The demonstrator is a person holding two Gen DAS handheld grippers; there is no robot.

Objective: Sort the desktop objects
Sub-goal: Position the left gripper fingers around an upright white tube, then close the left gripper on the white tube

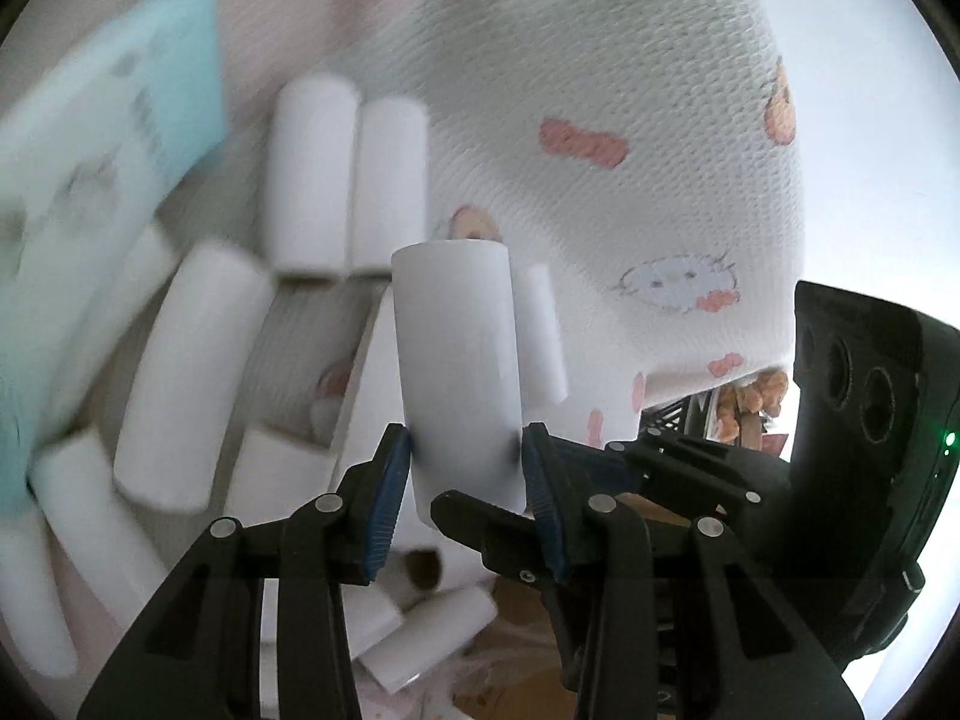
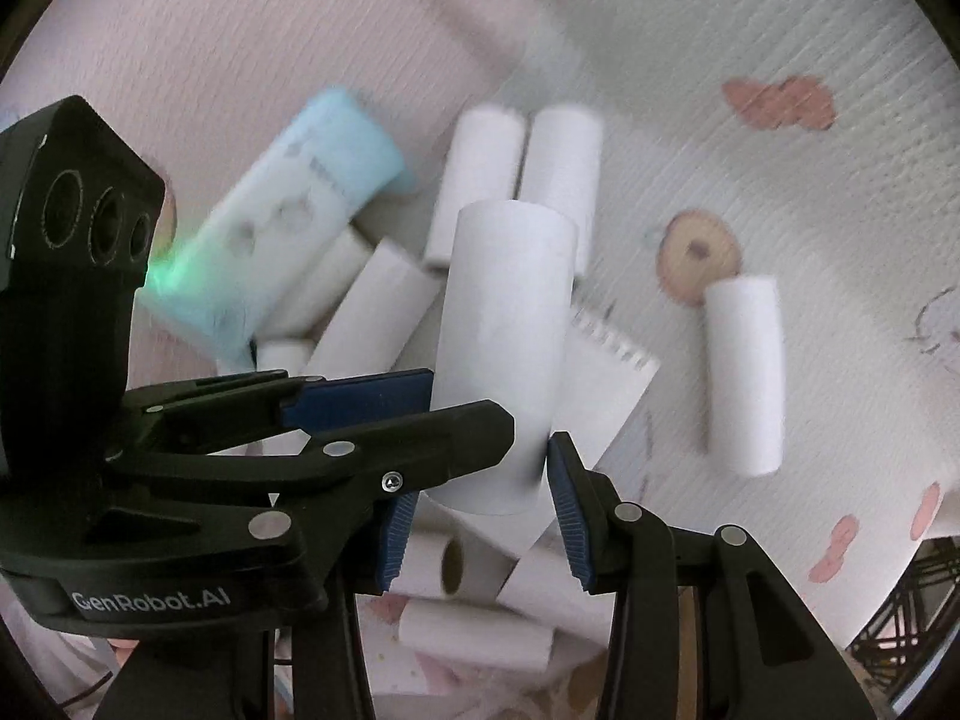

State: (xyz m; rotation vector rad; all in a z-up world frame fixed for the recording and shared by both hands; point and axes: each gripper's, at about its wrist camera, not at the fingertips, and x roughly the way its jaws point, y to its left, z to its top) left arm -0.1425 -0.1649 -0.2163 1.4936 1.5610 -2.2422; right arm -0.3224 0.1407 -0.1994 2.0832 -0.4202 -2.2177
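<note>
White roll [image 1: 459,372] clamped btwn both claws — L [image 1: 468,450], R [image 2: 480,480].

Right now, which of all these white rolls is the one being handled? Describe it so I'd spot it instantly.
On the pink-printed white cloth, white rolls lie heaped beside a blue-and-white box. One roll is raised over that heap, its lower end gripped by the left tongs and the right tongs. It alone stands on end; the rest lie flat.

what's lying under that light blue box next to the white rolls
The light blue box lies tilted across several white rolls, on the patterned cloth. Whatever sits beneath its middle is covered.
</note>
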